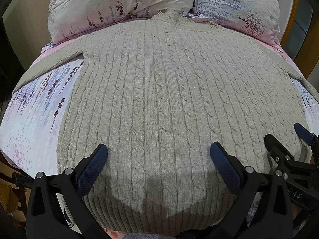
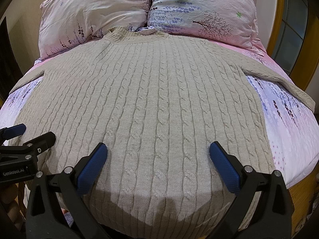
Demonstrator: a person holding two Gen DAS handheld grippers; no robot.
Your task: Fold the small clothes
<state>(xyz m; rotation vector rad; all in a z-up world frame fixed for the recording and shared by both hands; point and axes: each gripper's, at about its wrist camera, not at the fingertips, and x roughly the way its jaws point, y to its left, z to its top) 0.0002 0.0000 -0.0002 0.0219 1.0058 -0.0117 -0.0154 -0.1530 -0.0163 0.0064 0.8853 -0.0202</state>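
Observation:
A beige cable-knit sweater (image 1: 159, 91) lies spread flat on the bed, collar toward the pillows, hem toward me, sleeves stretched out to both sides. It also fills the right wrist view (image 2: 151, 103). My left gripper (image 1: 158, 151) is open and empty, hovering over the sweater's lower left part near the hem. My right gripper (image 2: 158, 151) is open and empty over the lower right part. The right gripper shows at the right edge of the left wrist view (image 1: 287, 139). The left gripper shows at the left edge of the right wrist view (image 2: 30, 133).
The bed has a pink and lilac floral sheet (image 1: 33, 109). Two floral pillows (image 1: 111, 6) (image 1: 243, 6) lie at its head behind the collar. A wooden-framed window (image 2: 289, 39) is at the right. The bed's near edge lies just under the hem.

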